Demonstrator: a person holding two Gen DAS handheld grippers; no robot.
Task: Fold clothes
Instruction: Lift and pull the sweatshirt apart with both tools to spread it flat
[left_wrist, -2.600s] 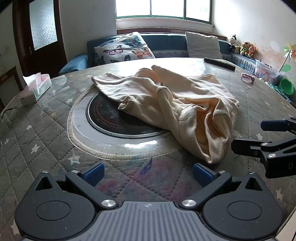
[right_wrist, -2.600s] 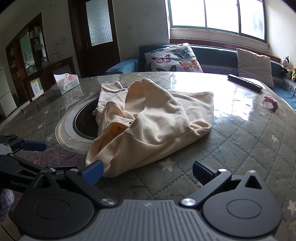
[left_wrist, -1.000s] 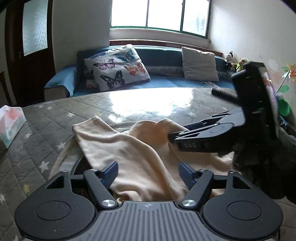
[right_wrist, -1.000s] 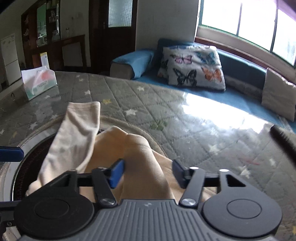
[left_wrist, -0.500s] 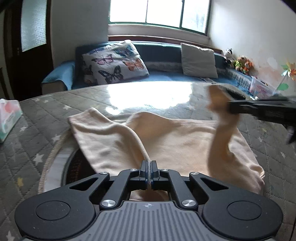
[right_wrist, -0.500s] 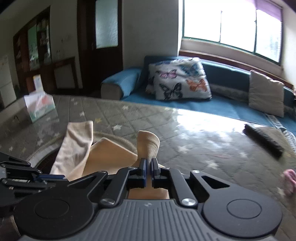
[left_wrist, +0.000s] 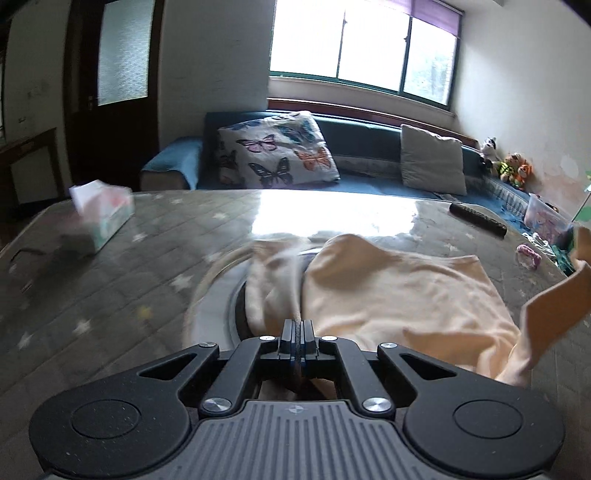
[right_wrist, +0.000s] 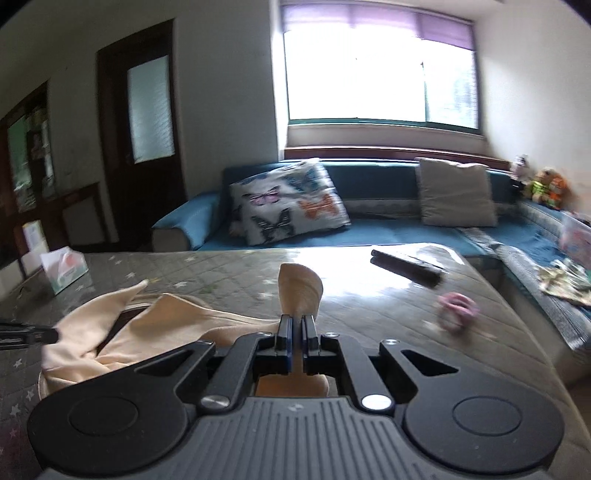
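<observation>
Two grippers, left (left_wrist: 296, 329) and right (right_wrist: 296, 325), each pinch one cream garment (left_wrist: 391, 295) in closed jaws, stretched sideways across the bench (left_wrist: 110, 288)

The cream-yellow garment (left_wrist: 399, 295) is soft and wrinkly, and it lies spread out on the table in the middle of the left wrist view. One edge is pinched up at 6 o'clock, and another corner lifts off the table at 3 o'clock. In the right wrist view, a rolled bit of the cloth stands up in the middle while the rest trails to 9 o'clock.
</observation>
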